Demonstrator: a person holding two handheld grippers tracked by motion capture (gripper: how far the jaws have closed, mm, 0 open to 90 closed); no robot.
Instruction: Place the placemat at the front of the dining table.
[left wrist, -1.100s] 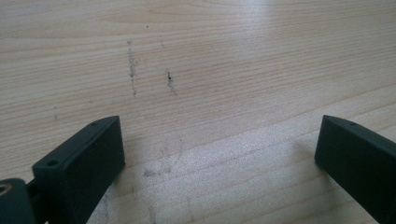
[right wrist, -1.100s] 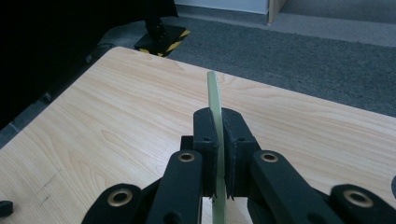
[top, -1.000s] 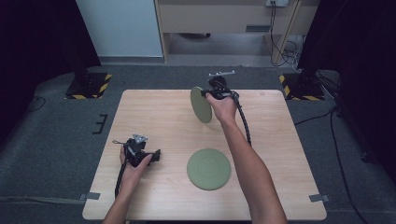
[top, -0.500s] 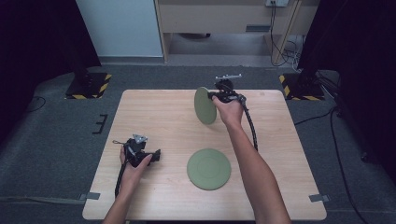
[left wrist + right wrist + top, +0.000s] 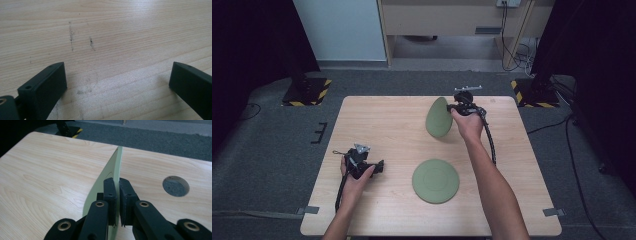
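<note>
Resting low on the wooden table (image 5: 377, 210), L gripper (image 5: 379, 166), jaws wide apart w/ nothing between. One green plate (image 5: 436, 180) lies flat mid-table. Farther back, R gripper (image 5: 117, 195) clamps a second green plate (image 5: 438, 118), held on edge.

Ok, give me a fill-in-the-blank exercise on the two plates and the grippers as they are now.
1. The right gripper is shut on the rim of a green ____.
2. That held plate is tilted up on its ____.
3. The other plate lies ____ on the table.
4. The left gripper has its jaws ____.

Missing words: plate; edge; flat; open
</note>
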